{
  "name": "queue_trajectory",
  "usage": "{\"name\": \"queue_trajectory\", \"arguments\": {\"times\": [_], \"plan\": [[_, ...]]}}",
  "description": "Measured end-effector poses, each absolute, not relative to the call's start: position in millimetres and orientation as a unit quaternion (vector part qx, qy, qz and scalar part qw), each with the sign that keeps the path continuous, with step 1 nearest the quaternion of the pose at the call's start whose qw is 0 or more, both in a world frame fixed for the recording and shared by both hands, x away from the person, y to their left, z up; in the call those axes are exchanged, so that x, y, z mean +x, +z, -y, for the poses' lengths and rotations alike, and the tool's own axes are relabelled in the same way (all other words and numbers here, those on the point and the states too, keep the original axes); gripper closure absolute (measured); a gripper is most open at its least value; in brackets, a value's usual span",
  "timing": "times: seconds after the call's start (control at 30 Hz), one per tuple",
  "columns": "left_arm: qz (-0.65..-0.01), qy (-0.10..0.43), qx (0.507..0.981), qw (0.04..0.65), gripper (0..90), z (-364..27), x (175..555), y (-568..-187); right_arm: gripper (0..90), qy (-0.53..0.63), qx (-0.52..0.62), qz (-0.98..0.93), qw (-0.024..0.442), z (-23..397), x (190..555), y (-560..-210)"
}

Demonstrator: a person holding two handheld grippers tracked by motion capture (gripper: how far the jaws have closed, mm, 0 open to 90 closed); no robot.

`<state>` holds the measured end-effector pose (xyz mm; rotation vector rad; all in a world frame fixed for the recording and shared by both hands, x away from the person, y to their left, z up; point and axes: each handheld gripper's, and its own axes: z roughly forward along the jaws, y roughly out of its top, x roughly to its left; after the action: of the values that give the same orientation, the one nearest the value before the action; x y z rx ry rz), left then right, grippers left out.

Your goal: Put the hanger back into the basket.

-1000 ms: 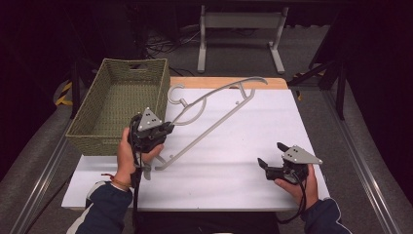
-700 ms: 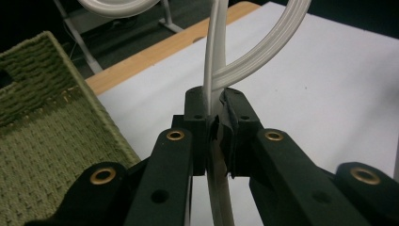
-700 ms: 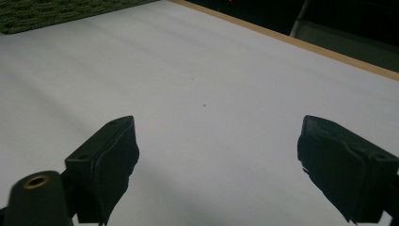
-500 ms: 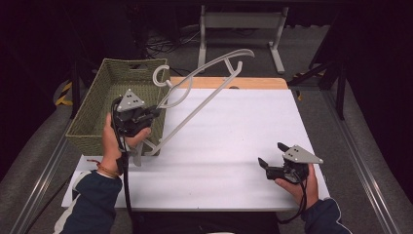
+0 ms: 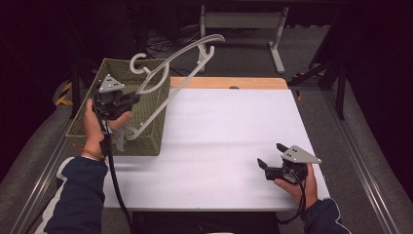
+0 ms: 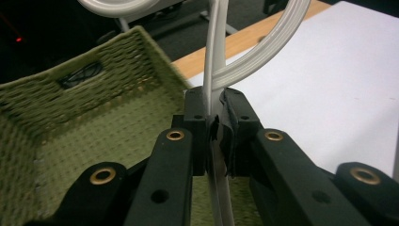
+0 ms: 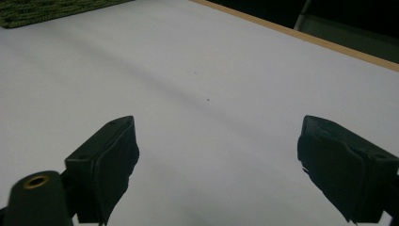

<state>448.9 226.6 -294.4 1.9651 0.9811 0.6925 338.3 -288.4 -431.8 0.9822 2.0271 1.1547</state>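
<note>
Hanger [image 5: 170, 73] lifted over basket [image 5: 87, 131], lower end hidden

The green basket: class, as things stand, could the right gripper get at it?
Probably yes. The right gripper rests open and empty on the white table. Bare tabletop lies between it and the basket, though the left gripper holds a white hanger above it.

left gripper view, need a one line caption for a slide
Left gripper shut on a white hanger, held above a green woven basket.
</note>
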Motion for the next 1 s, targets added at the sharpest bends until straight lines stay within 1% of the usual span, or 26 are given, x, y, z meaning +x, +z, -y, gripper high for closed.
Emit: {"name": "queue_trajectory", "arguments": {"times": [0.23, 0.33, 0.5, 0.57, 0.7, 0.77, 0.83, 1.0], "plan": [[-0.411, 0.275, 0.77, 0.403, 81.7, -247.8, 468.6, -298.7, 12.9, 0.437, 0.371, -0.766, 0.29, 287.4, 338.9, -433.2], [-0.418, 0.284, 0.767, 0.395, 81.7, -255.6, 480.4, -301.1, 13.0, 0.438, 0.372, -0.766, 0.289, 287.5, 339.1, -433.4], [-0.427, 0.286, 0.767, 0.383, 81.6, -262.1, 494.7, -300.5, 13.0, 0.437, 0.373, -0.766, 0.288, 288.1, 339.6, -434.4], [-0.429, 0.298, 0.764, 0.379, 81.6, -263.5, 499.0, -300.5, 13.0, 0.436, 0.374, -0.767, 0.287, 287.9, 339.9, -435.1], [-0.438, 0.294, 0.766, 0.369, 81.6, -265.6, 505.6, -304.5, 13.0, 0.434, 0.372, -0.769, 0.286, 287.5, 339.4, -435.7], [-0.442, 0.297, 0.77, 0.352, 81.6, -266.9, 510.0, -309.0, 13.0, 0.432, 0.37, -0.771, 0.287, 287.4, 339.0, -436.1], [-0.452, 0.286, 0.769, 0.349, 81.6, -270.7, 515.5, -315.0, 13.0, 0.432, 0.371, -0.771, 0.285, 287.5, 339.0, -436.3], [-0.466, 0.28, 0.775, 0.323, 81.5, -278.7, 526.0, -329.0, 13.0, 0.429, 0.372, -0.772, 0.286, 287.9, 339.1, -437.2]]}}
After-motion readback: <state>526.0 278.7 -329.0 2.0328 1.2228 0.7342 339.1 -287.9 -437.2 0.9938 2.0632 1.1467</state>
